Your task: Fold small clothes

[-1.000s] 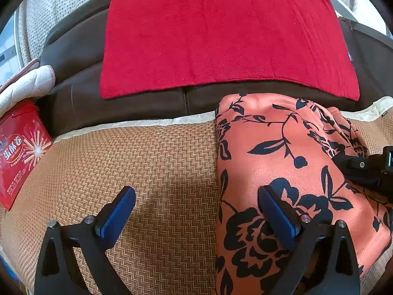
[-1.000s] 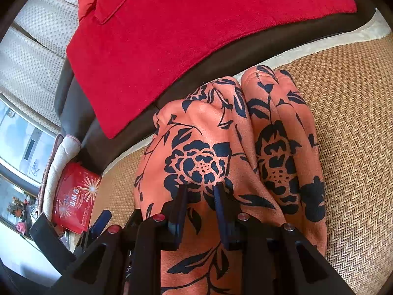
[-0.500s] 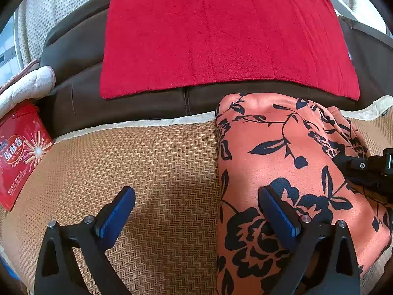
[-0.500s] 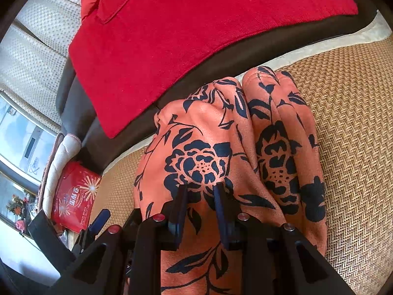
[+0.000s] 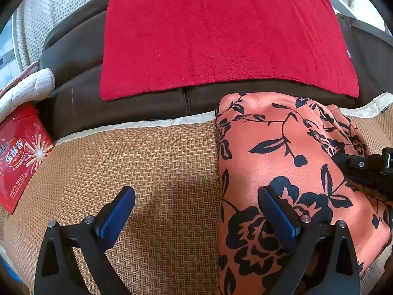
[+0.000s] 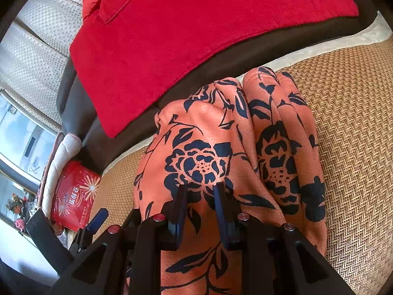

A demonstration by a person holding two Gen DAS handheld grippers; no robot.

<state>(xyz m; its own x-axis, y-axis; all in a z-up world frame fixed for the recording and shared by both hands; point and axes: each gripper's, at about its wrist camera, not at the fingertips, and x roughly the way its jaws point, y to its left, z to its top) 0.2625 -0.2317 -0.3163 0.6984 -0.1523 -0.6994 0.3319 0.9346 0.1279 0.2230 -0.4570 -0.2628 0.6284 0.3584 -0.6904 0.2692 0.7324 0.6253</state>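
Fabric sits between the narrowed jaws of our right tool (image 6: 200, 198), which we read as pinching a raised ridge of the orange floral garment (image 6: 221, 152) near its close end. Our left tool (image 5: 196, 206) stands wide open and holds nothing; one finger hangs over the garment's left edge, the other over bare woven mat (image 5: 147, 162). The garment lies on the mat with its long axis running away from us toward the dark sofa back (image 5: 73, 93), already doubled into two side-by-side lobes. Our right tool is nearer its middle. Open mat spreads to the left as far as the red box (image 5: 22, 154); the red towel (image 5: 221, 36) lies beyond.
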